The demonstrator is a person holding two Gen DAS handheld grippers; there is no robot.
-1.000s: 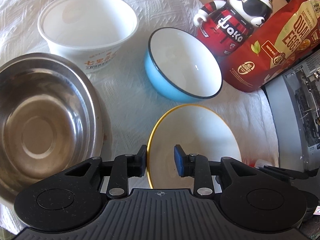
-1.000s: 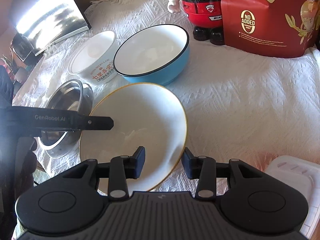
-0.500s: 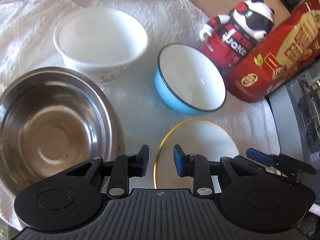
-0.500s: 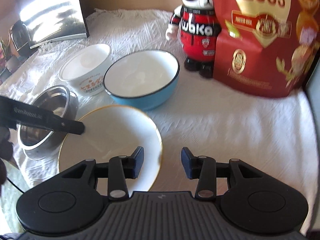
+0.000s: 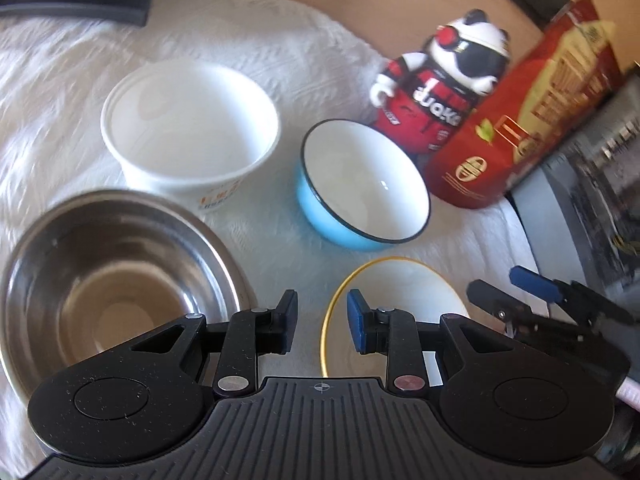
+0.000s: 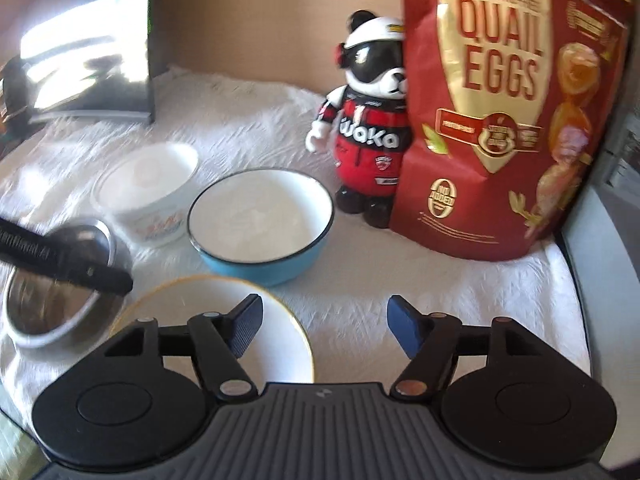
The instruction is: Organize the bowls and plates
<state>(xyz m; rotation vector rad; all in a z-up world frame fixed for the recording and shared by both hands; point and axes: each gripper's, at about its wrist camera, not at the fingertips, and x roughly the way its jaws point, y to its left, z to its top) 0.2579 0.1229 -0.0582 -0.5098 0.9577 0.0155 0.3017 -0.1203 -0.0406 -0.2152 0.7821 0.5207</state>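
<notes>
A white plate with a gold rim [image 5: 394,296] [image 6: 280,332] lies flat on the white cloth, just below and in front of both grippers. My left gripper [image 5: 322,320] hovers over the plate's left rim, jaws a little apart and gripping nothing. My right gripper [image 6: 324,320] [image 5: 510,290] is opening wide over the plate's right edge, with only cloth between its fingers. Behind the plate stand a blue bowl with a white inside [image 5: 360,184] [image 6: 260,216], a white paper bowl [image 5: 188,128] [image 6: 148,192] and a steel bowl [image 5: 100,280] [image 6: 48,304], all empty.
A panda figurine [image 6: 368,140] and a red quail-egg bag [image 6: 500,120] stand at the back right. A grey case [image 5: 580,184] borders the cloth on the right. A dark flat panel [image 6: 88,60] leans at the back left.
The right gripper let go of the plate's rim and opened wide. The tilted plate now lies flat. Both grippers rose and drew back from it.
</notes>
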